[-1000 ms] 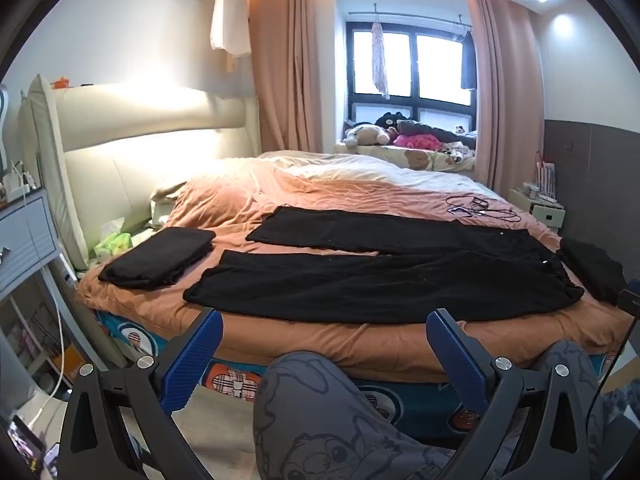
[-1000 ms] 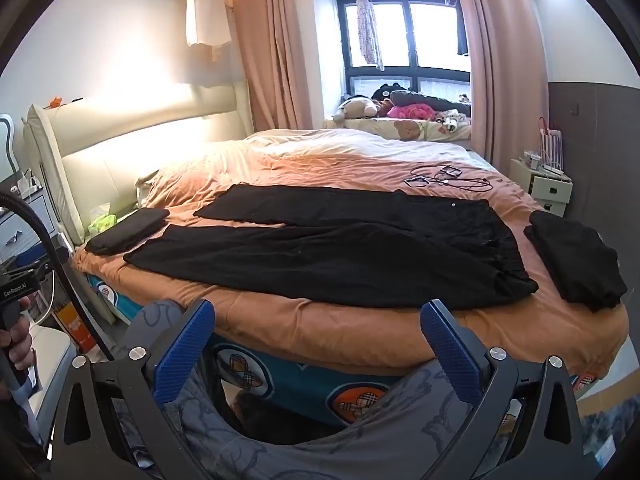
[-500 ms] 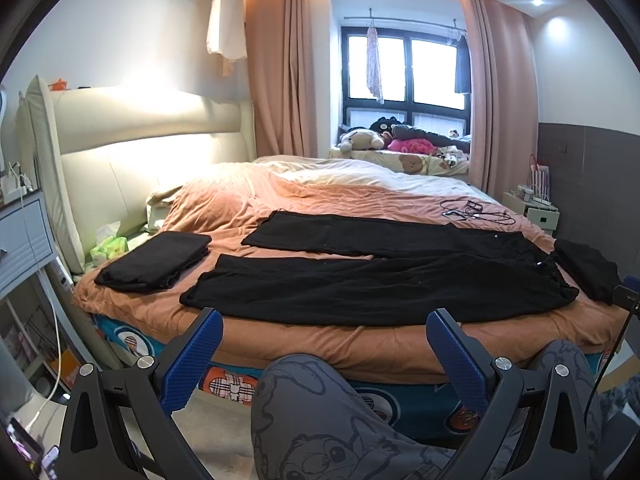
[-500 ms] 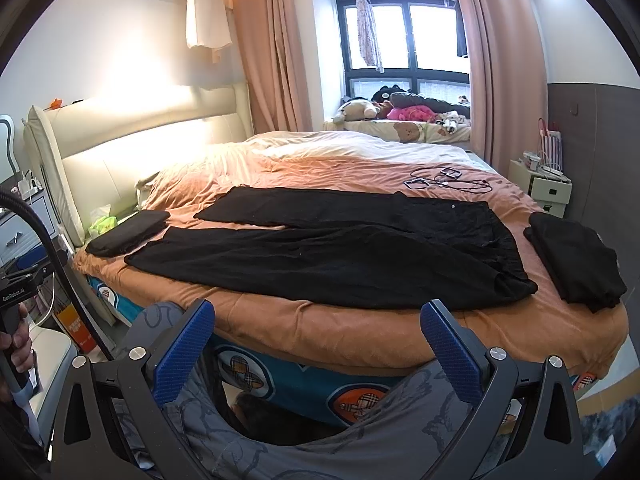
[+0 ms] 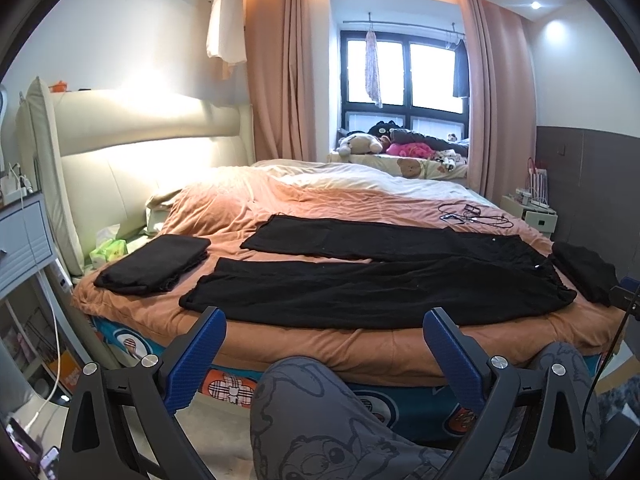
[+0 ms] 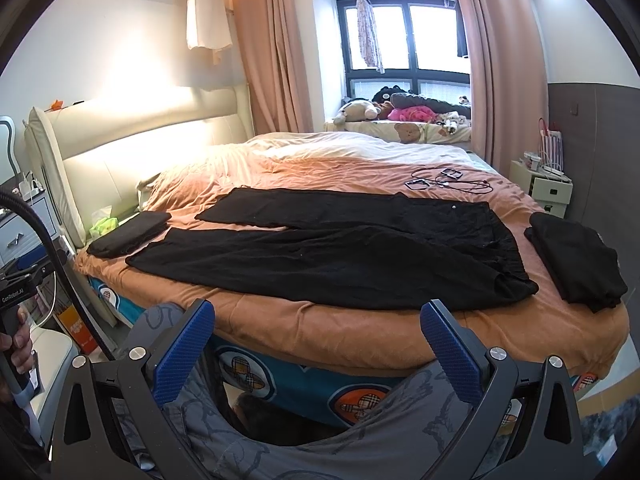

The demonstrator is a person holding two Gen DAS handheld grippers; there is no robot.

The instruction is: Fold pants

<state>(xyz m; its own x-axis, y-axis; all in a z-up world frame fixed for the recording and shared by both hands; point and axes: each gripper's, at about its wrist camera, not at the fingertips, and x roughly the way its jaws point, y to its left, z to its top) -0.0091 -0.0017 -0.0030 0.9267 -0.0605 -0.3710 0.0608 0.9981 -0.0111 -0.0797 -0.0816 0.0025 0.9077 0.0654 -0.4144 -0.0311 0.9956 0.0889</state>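
1. Pants [image 5: 372, 276] [image 6: 340, 248], black, lie spread flat on the bed [image 5: 320, 344] [image 6: 360, 332], legs toward the headboard, waistband to the right.
2. Left gripper [image 5: 324, 332] and right gripper [image 6: 316, 324] hover short of the bed edge, fingers wide apart, clear of the fabric.
3. Folded black garments [image 5: 154, 264] [image 6: 572, 258] flank the pants.
4. "GenRoboAI" is printed on the handle [image 6: 16, 294] seen at the right view's left edge.

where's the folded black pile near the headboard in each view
Left wrist: folded black pile, left of centre, beside the spread pants.
Right wrist: same pile, far left, smaller.
Shared landmark: green tissue pack just behind it.
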